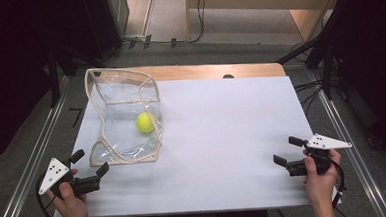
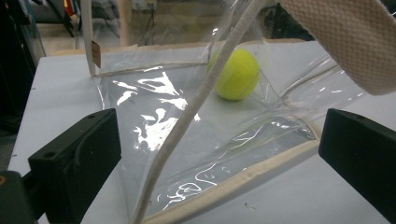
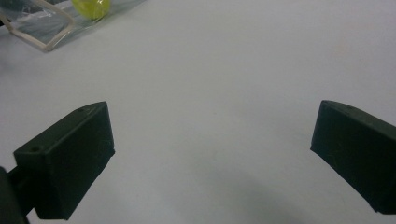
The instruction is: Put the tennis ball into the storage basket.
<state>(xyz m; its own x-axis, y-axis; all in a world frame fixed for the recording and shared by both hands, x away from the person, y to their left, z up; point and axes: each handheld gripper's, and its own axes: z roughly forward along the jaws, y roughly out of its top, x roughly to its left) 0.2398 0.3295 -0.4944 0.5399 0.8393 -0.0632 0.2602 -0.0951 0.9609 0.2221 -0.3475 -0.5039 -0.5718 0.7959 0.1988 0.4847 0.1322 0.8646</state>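
Note:
A clear plastic bag (image 1: 124, 117) with beige fabric trim stands on the left half of the white table cover (image 1: 222, 137). A yellow tennis ball (image 1: 144, 122) lies inside it, also seen through the plastic as the ball (image 2: 236, 74) and the ball (image 3: 91, 7). My left gripper (image 1: 89, 163) sits at the table's front left, open, its jaws just short of the bag's near trimmed corner (image 2: 219, 186). At the front right my right gripper (image 1: 288, 151) is open over bare cover, nothing between its jaws, far from the bag (image 3: 42, 23).
A strip of bare wooden tabletop (image 1: 214, 71) shows beyond the white cover. Metal frame rails (image 1: 33, 157) run along both sides of the table. Cables and dark equipment stand on the floor behind.

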